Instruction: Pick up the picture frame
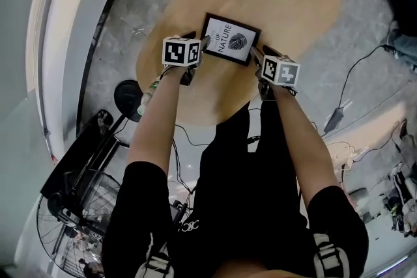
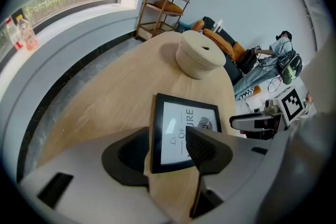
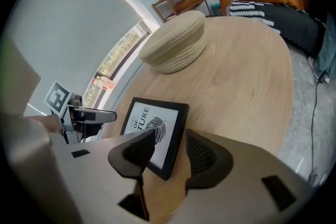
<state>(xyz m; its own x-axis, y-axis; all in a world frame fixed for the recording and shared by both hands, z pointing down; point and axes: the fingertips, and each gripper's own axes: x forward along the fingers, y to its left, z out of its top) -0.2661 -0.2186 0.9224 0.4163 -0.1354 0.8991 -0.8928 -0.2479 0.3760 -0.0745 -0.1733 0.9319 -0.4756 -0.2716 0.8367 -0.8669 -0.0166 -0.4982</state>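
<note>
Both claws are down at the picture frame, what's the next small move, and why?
Probably close both claws. The left claw straddles the left edge of the picture frame and the right claw its right edge. Each is open, pads not yet pressing, and the frame lies flat on the table.

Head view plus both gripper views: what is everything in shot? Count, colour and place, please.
picture frame: one, black rim, white print, flat on the table's near part
table: one, light wood, rounded
round ribbed block: one, cream, table's far part
fan: one, black, floor at lower left
shelf: one, wooden, by the far wall
left gripper: one, grey, jaws apart astride the frame's left edge
right gripper: one, grey, jaws apart astride the frame's right edge
arms: two, bare, black sleeves
</note>
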